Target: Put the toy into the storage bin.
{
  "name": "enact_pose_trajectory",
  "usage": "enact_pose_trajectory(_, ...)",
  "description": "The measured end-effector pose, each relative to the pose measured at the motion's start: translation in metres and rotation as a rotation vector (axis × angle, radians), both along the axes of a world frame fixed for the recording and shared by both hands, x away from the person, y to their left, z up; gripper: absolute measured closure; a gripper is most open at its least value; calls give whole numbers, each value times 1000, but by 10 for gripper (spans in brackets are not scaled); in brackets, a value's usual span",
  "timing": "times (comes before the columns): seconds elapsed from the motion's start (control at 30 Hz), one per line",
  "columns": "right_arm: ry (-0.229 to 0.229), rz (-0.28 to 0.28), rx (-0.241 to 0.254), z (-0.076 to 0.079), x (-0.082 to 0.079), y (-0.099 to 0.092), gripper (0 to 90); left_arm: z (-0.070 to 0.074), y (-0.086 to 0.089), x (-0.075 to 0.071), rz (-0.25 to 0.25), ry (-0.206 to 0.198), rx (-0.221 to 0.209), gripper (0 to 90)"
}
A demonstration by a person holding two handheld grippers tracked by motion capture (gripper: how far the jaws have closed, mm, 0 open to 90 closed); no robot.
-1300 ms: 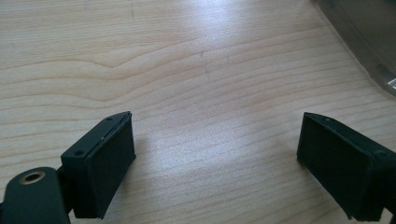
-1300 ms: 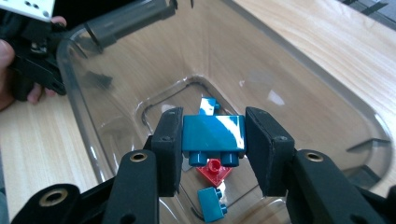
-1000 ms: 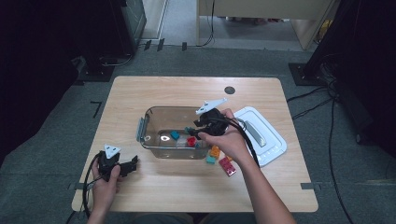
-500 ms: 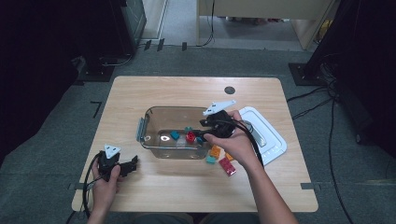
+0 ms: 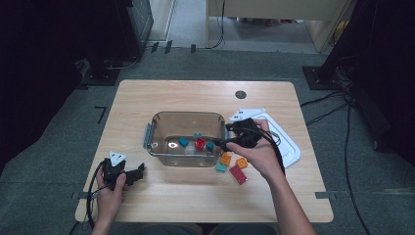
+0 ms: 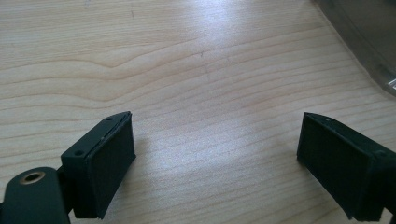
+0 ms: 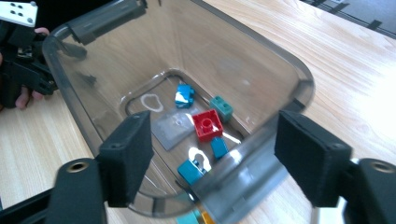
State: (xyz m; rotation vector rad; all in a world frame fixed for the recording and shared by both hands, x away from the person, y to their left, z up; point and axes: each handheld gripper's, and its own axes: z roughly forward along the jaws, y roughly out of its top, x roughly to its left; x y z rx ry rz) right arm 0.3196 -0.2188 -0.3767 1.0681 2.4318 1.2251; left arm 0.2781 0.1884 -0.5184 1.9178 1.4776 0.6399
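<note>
The fingers (image 7: 126, 156) of the right gripper (image 7: 212, 161) are seen spread wide, with nothing pinched between them; the jaws have just been opening. In the right gripper view the right-hand rim of the clear bin (image 7: 70, 84) passes between the two pads, touched by neither as far as can be told, and the red brick (image 7: 208, 125) is seen lying on the bin's floor beyond and below the fingers, well clear of them. In the high view the right gripper (image 5: 234, 140) is held at the bin's right end, pointing left over its rim.

At the near left of the table (image 5: 195, 196) the left gripper (image 5: 138, 172) is held low over the wood by the left hand (image 5: 108, 193). Its fingers (image 6: 105, 163) are likewise spread wide, with bare tabletop between them and a corner of the bin visible at the far right of the left gripper view.

Just near the bin's right corner, loose bricks are found on the table: a red flat brick (image 5: 238, 174) nearest, a small teal brick (image 5: 221, 168) to its left, and two orange bricks (image 5: 225, 158) just beyond.

Inside the clear bin (image 5: 151, 132), at the middle of the table, the red brick (image 5: 199, 143) lies among several blue and teal bricks (image 5: 183, 142), beside a grey flat piece (image 7: 175, 128).

To the right of the bin, partly behind the right hand (image 5: 259, 154), a white lid (image 5: 291, 149) lies flat. Farther back, a dark round hole (image 5: 240, 94) is set in the tabletop.
</note>
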Motion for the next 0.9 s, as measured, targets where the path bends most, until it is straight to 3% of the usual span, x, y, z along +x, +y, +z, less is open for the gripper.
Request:
enact_pose_trajectory(0.2,1,-33,8,-5,-6,-14,188,0,0,0,1,0,0,110)
enact_pose_trajectory(0.47,-20,-82,72,-12,-18,-36,171,0,0,0,0,0,-1,110)
enact_pose_trajectory(0.63,-12,-103,88,-24,-24,-48,171,0,0,0,1,1,-1,110)
enact_pose_trajectory(0.9,39,-117,89,-52,-34,-60,187,0,0,0,0,1,0,110)
